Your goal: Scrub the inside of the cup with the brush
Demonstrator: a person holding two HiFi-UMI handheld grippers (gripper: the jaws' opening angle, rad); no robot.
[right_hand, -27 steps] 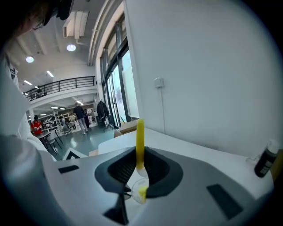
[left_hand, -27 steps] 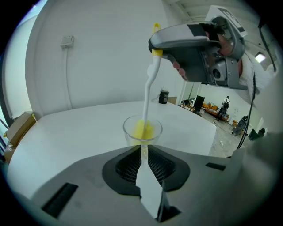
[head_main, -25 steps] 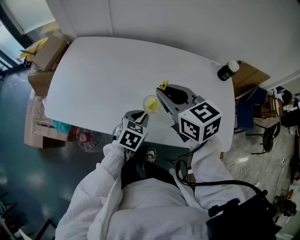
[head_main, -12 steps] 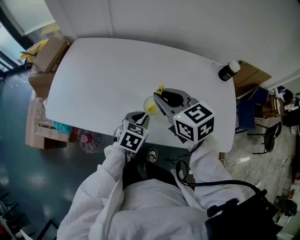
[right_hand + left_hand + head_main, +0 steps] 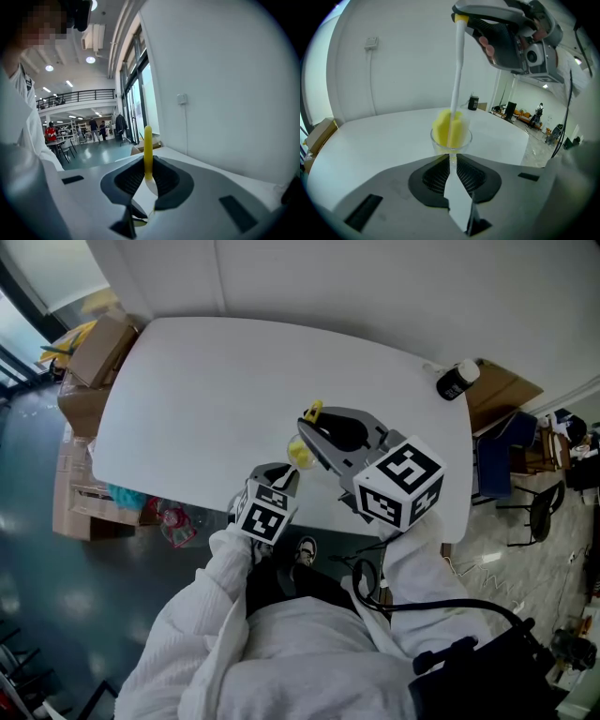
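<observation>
Holding a clear round plastic cup (image 5: 451, 144), the left gripper (image 5: 451, 159) has its jaws set narrow, pads pressed on the cup wall. In the head view this pair sits just below frame centre, over the near edge of the white bench (image 5: 197, 381). Cup base is hidden by the gripper; contact with the bench cannot be told.

The right gripper (image 5: 148, 164) is clamped on the upper end of a white-stemmed brush (image 5: 458, 70), with the yellow end cap (image 5: 148, 140) sticking out past its jaws. In the left gripper view it hangs at top right, above the cup, and the stem runs almost straight down from it.

The brush's yellow sponge head (image 5: 450, 126) is partly inside the cup, its top standing above the rim.

A black bottle with a white cap (image 5: 456, 382) stands at the bench's far right corner, well apart from the cup. Brown cardboard boxes (image 5: 94, 348) lie on the floor at upper left.
</observation>
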